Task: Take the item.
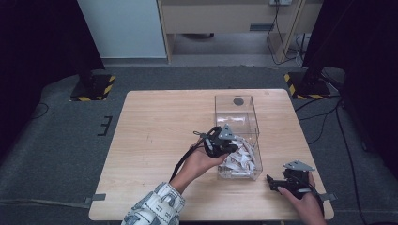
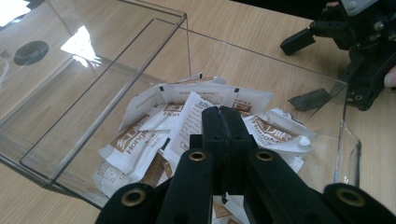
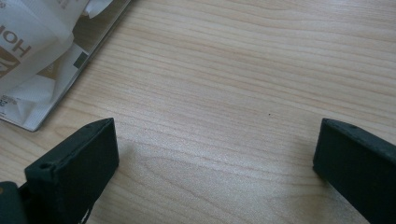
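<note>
1. Two grippers are working here. I am holding my left gripper over the near end of the clear box, its jaws pressed together just above the heap of sachets. Whether a sachet edge is pinched between them I cannot tell.
2. My right gripper is hovering low over the desk, beside the box's near right corner, jaws wide apart and holding nothing.
3. I am judging this as the picking step: drawing one sachet out of the box.
4. The next move, I think, is calling for a straight lift clear of the box wall, without dragging neighbouring sachets along.
5. Counting: one box, one heap of white-and-brown sachets, all lying overlapped at the box's near end. The exact number is hidden by the overlap; several at least.
</note>
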The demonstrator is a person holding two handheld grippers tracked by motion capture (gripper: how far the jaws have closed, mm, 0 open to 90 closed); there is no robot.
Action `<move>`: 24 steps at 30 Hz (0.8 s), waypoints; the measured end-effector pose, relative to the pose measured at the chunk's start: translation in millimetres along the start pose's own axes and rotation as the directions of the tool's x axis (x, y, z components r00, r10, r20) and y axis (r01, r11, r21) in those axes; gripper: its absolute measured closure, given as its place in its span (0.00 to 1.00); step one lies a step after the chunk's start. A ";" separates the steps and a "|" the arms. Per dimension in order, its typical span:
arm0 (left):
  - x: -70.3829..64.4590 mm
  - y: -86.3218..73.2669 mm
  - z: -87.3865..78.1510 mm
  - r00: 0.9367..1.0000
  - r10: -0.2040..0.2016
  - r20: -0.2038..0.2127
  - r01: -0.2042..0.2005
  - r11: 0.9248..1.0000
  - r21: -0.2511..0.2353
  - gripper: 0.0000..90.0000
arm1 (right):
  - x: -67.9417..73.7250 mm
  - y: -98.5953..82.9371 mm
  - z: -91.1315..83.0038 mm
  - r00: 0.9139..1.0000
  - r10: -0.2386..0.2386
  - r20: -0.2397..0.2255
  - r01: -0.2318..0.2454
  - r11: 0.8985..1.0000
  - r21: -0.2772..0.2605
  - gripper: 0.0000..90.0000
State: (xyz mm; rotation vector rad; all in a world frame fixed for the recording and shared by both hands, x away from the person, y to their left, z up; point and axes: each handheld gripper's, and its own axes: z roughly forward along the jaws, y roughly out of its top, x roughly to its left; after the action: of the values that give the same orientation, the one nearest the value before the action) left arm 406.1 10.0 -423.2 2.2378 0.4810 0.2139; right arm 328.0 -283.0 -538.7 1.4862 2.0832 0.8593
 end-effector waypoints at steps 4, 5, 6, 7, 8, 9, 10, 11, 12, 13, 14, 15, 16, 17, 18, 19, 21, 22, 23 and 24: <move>1.8 1.0 -3.2 1.000 0.005 -0.001 -0.005 1.000 -0.006 1.00 | 0.0 0.0 0.0 1.000 0.000 0.000 0.000 1.000 0.000 0.01; 2.3 1.2 -3.8 1.000 0.005 0.001 -0.005 1.000 -0.009 1.00 | 0.0 0.0 0.0 1.000 0.000 0.000 0.000 1.000 0.000 0.01; 2.6 1.4 -4.5 1.000 0.003 0.004 -0.003 1.000 -0.012 1.00 | 0.0 0.0 0.0 1.000 0.000 0.000 0.000 1.000 0.000 0.01; 2.9 1.6 -5.2 1.000 0.004 0.005 -0.004 1.000 -0.016 1.00 | 0.0 0.0 0.0 1.000 0.000 0.000 0.000 1.000 0.000 0.01; 3.4 1.8 -6.5 1.000 0.003 0.005 -0.003 1.000 -0.020 1.00 | 0.0 0.0 0.0 1.000 0.000 0.000 0.000 1.000 0.000 0.01; 3.4 1.8 -6.5 1.000 0.003 0.005 -0.003 1.000 -0.020 1.00 | 0.0 0.0 0.0 1.000 0.000 0.000 0.000 1.000 0.000 0.01; 3.6 1.9 -7.2 1.000 0.004 0.007 -0.004 1.000 -0.022 1.00 | 0.0 0.0 0.0 1.000 0.000 0.000 0.000 1.000 0.000 0.01; 3.8 2.2 -8.0 1.000 0.005 0.009 -0.005 1.000 -0.024 1.00 | 0.0 0.0 0.0 1.000 0.000 0.000 0.000 1.000 0.000 0.01; 3.7 2.4 -8.4 1.000 0.007 0.010 -0.006 1.000 -0.025 1.00 | 0.0 0.0 0.0 1.000 0.000 0.000 0.000 1.000 0.000 0.01; 3.7 2.4 -8.4 1.000 0.007 0.010 -0.006 1.000 -0.025 1.00 | 0.0 0.0 0.0 1.000 0.000 0.000 0.000 1.000 0.000 0.01; 3.7 2.6 -8.8 1.000 0.007 0.011 -0.007 1.000 -0.026 1.00 | 0.0 0.0 0.0 1.000 0.000 0.000 0.000 1.000 0.000 0.01; 3.5 3.1 -9.3 1.000 0.008 0.012 -0.007 1.000 -0.029 1.00 | 0.0 0.0 0.0 1.000 0.000 0.000 0.000 1.000 0.000 0.01; 3.5 3.1 -9.3 1.000 0.008 0.012 -0.007 1.000 -0.029 1.00 | 0.0 0.0 0.0 1.000 0.000 0.000 0.000 1.000 0.000 0.01; 3.3 3.2 -9.5 1.000 0.009 0.013 -0.009 1.000 -0.027 1.00 | 0.0 0.0 0.0 1.000 0.000 0.000 0.000 1.000 0.000 0.01; 2.9 3.4 -10.4 1.000 0.010 0.013 -0.010 1.000 -0.029 1.00 | 0.0 0.0 0.0 1.000 0.000 0.000 0.000 1.000 0.000 0.01; 2.9 3.4 -10.4 1.000 0.010 0.013 -0.010 1.000 -0.029 1.00 | 0.0 0.0 0.0 1.000 0.000 0.000 0.000 1.000 0.000 0.01; 2.8 3.5 -11.3 1.000 0.012 0.013 -0.011 0.999 -0.033 1.00 | 0.0 0.0 0.0 1.000 0.000 0.000 0.000 1.000 0.000 0.01; 2.8 3.6 -11.7 1.000 0.013 0.013 -0.012 0.999 -0.034 1.00 | 0.0 0.0 0.0 1.000 0.000 0.000 0.000 1.000 0.000 0.01; 3.1 3.6 -12.1 1.000 0.014 0.013 -0.013 0.999 -0.035 1.00 | 0.0 0.0 0.0 1.000 0.000 0.000 0.000 1.000 0.000 0.01; 3.4 3.9 -12.9 1.000 0.012 0.011 -0.012 0.999 -0.037 1.00 | 0.0 0.0 0.0 1.000 0.000 0.000 0.000 1.000 0.000 0.01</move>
State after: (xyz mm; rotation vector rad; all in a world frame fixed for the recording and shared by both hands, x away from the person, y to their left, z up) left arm 406.3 18.0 -411.9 2.2048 0.4541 0.2146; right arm 328.0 -283.0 -538.7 1.4867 2.0832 0.8588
